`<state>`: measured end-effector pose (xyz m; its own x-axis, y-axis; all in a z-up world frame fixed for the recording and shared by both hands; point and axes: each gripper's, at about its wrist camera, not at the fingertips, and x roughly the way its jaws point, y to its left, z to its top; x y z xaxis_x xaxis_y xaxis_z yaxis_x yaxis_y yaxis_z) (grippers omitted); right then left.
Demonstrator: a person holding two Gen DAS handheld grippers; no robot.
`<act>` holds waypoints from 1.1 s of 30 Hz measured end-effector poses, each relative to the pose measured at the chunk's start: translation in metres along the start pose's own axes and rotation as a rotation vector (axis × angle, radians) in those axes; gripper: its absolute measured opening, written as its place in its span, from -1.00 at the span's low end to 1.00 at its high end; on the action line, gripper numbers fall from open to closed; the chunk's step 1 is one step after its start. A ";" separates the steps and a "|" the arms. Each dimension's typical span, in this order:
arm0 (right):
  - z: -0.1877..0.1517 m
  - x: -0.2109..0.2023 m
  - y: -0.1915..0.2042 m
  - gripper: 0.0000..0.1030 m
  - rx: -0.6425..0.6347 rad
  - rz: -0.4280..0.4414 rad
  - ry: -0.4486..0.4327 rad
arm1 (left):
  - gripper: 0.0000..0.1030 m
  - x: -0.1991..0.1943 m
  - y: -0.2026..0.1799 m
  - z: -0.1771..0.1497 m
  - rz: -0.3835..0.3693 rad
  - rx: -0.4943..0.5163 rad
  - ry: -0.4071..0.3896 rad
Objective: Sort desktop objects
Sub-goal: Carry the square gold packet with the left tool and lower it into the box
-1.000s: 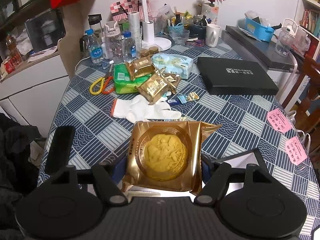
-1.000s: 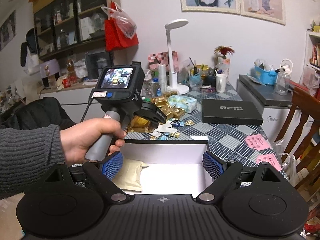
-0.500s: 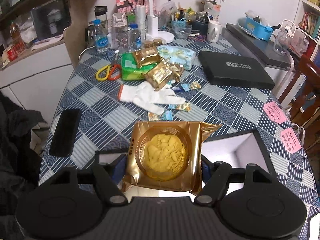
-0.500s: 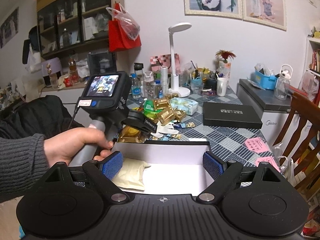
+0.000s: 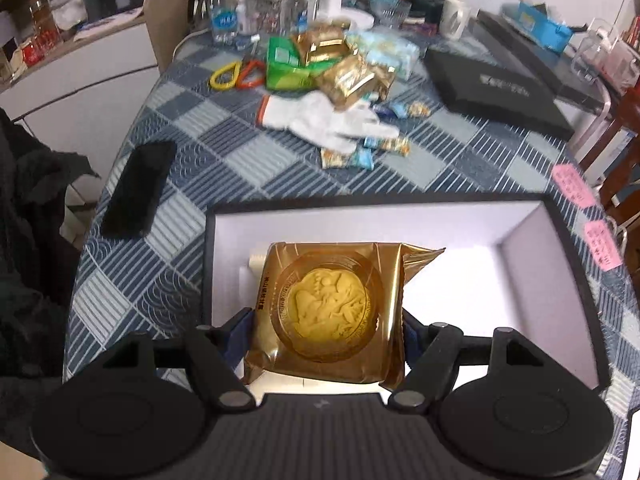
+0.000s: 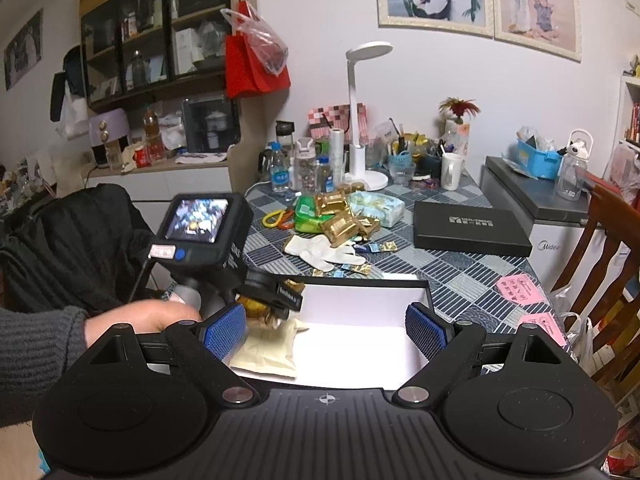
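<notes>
Mooncake packet (image 5: 326,310) sits between my left gripper (image 5: 326,330) pads, jaws opening, still gripped, above the white box (image 5: 520,224) floor. My right gripper (image 6: 325,330) hangs released, empty, at the box's near edge.

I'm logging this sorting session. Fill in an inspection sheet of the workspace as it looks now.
Surface: blue checked tablecloth.
Job's things: open white-lined box; gold mooncake packet over it; cream packet inside.
Clutter: white glove, candies, gold packets, black phone, black lid.
Grippers: left tool opening, packet between pads; right tool open, empty.
Cables: one on left tool's handle.
Surroundings: lamp, chair.
</notes>
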<state>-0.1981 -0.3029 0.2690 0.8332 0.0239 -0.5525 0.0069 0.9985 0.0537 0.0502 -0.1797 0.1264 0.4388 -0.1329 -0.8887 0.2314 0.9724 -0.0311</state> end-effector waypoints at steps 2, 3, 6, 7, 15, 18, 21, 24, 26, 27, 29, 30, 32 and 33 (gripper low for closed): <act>-0.001 0.001 0.000 0.70 0.000 -0.001 0.004 | 0.66 0.008 -0.001 -0.003 0.011 0.003 0.011; -0.001 0.001 0.000 0.70 0.000 -0.002 0.005 | 0.66 0.011 -0.001 -0.003 0.017 0.003 0.016; -0.001 0.002 -0.002 0.70 0.005 -0.005 0.010 | 0.66 0.021 0.000 -0.003 0.036 0.001 0.030; -0.001 0.003 -0.002 0.70 0.006 -0.006 0.011 | 0.66 0.024 0.001 -0.002 0.042 -0.001 0.032; -0.003 0.008 -0.005 0.70 0.015 -0.003 0.025 | 0.68 0.049 0.002 0.003 0.118 -0.017 0.049; -0.003 0.010 -0.005 0.70 0.015 -0.002 0.028 | 0.72 0.053 0.000 0.005 0.158 -0.004 0.030; -0.003 0.012 -0.006 0.70 0.018 -0.002 0.032 | 0.76 0.056 -0.003 0.007 0.183 0.004 0.025; -0.004 0.013 -0.007 0.70 0.021 -0.004 0.035 | 0.77 0.056 -0.003 0.009 0.189 -0.005 0.025; -0.004 0.013 -0.007 0.70 0.022 -0.005 0.036 | 0.78 0.055 -0.001 0.010 0.182 -0.013 0.027; -0.005 0.013 -0.007 0.70 0.023 -0.005 0.036 | 0.78 0.055 -0.001 0.010 0.177 -0.016 0.028; -0.005 0.014 -0.006 0.70 0.023 -0.005 0.038 | 0.78 0.053 0.000 0.010 0.168 -0.022 0.031; -0.006 0.014 -0.006 0.70 0.023 -0.005 0.039 | 0.80 0.052 0.001 0.011 0.164 -0.025 0.032; -0.006 0.015 -0.005 0.70 0.021 -0.003 0.041 | 0.82 0.049 0.002 0.010 0.152 -0.032 0.033; -0.006 0.015 -0.004 0.70 0.020 -0.002 0.041 | 0.82 0.047 0.002 0.010 0.145 -0.036 0.032</act>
<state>-0.1894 -0.3065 0.2556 0.8099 0.0245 -0.5861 0.0199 0.9974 0.0692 0.0803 -0.1856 0.0894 0.4376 0.0155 -0.8990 0.1354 0.9873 0.0829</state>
